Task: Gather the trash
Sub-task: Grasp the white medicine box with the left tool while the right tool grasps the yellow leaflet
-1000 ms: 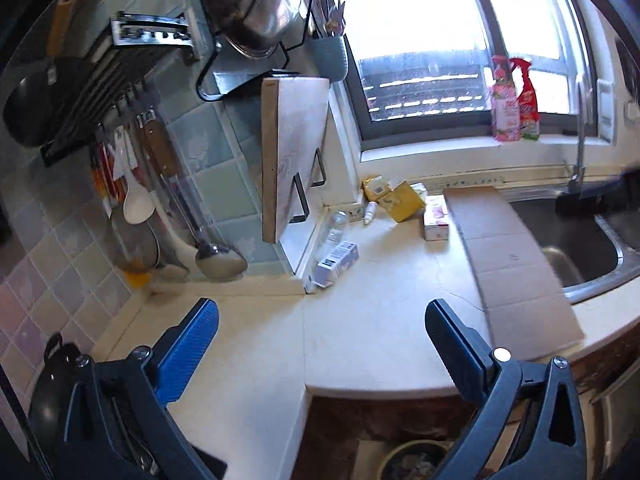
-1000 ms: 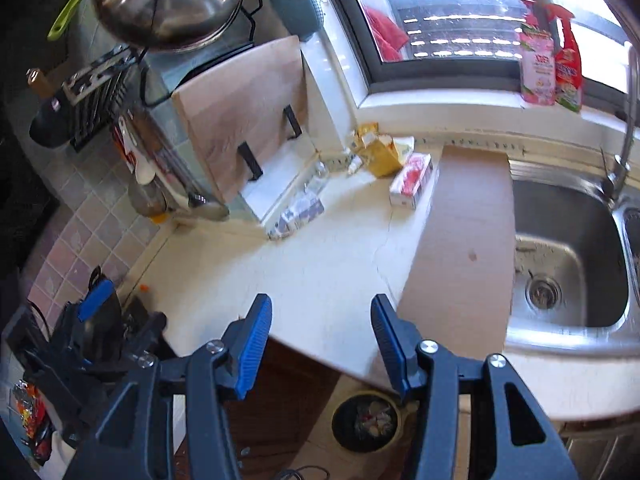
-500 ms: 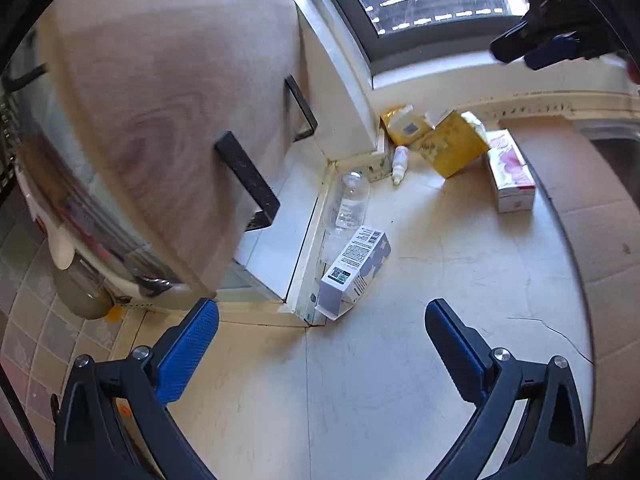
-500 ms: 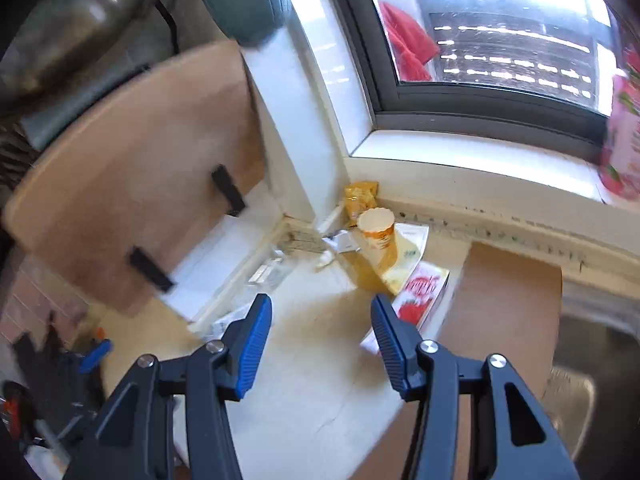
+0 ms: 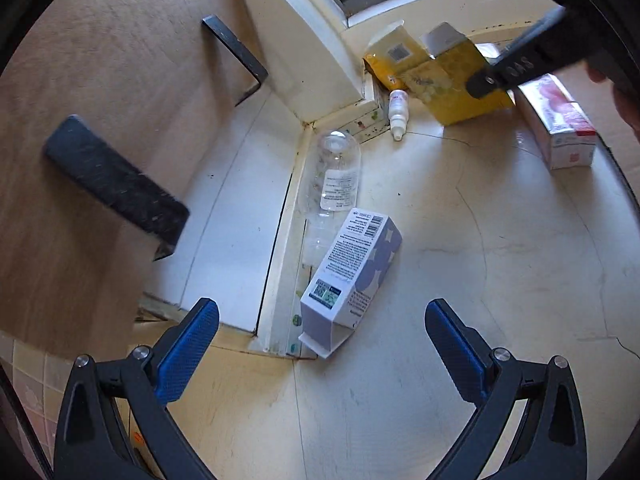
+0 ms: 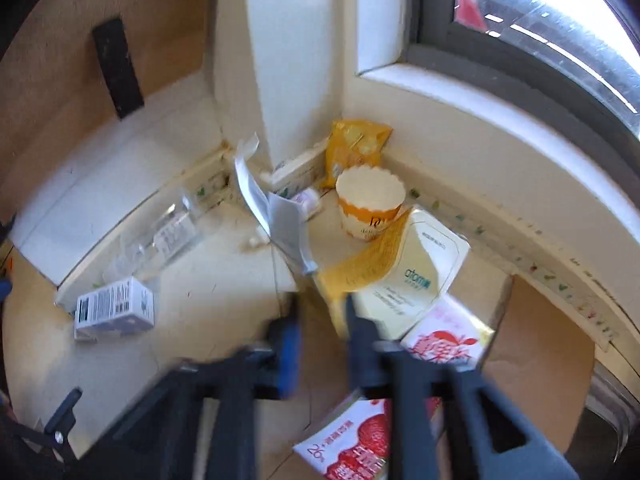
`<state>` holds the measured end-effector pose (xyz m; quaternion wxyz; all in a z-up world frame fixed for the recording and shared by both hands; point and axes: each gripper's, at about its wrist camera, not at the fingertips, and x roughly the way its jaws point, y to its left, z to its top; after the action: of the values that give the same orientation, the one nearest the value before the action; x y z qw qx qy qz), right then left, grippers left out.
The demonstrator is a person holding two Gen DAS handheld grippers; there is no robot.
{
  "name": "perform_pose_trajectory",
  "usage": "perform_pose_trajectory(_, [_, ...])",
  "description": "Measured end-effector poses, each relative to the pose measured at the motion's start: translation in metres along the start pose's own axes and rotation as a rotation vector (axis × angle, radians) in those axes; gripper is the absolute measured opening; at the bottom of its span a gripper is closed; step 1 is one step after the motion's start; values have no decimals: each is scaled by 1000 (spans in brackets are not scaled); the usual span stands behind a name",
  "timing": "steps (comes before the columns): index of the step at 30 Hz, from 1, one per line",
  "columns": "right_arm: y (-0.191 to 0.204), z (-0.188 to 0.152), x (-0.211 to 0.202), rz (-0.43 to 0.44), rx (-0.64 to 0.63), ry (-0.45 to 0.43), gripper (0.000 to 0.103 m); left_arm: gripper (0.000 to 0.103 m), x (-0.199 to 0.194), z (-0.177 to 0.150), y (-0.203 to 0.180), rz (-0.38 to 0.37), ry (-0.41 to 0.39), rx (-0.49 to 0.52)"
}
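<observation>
Over yellow carton [image 6: 360, 268], right tongs [image 6: 320, 320] now closing

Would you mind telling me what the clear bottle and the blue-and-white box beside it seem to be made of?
The clear bottle looks like thin transparent plastic, glossy: the counter shows through it and a paper label is stuck on. The blue-and-white box looks like matte printed cardboard: folded edges, an open end flap, a printed barcode.

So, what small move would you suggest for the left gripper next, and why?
Probably ease the left gripper forward and down around the white and blue box. Its jaws stand open and empty, and that box lies on the counter just ahead of them.
</observation>
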<state>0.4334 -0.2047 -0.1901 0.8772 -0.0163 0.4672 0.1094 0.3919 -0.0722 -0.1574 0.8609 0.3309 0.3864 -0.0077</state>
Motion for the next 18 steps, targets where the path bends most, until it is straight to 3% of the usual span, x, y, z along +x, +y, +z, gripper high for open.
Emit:
perform_pose_trajectory(3, [6,-13,-13,39,-17,-42,6,102,13,6,-2,-3,12,2])
perform_pose_trajectory(12, [-3,-29,-77,282,61,-206,4,100,54,16,-10,-30,73,22])
perform_pose_trajectory(15, [-11,-25,-91,358,93,-252,3,92,67,19,-9,-63,101,3])
perform_pose_trajectory(17, [-16,-26,-102,408,122,-283,3,81,71,22,-6,-96,111,-18])
perform_pose_trajectory(18, [-18,-26,-107,428,133,-295,3,67,73,23,-6,-112,121,-28])
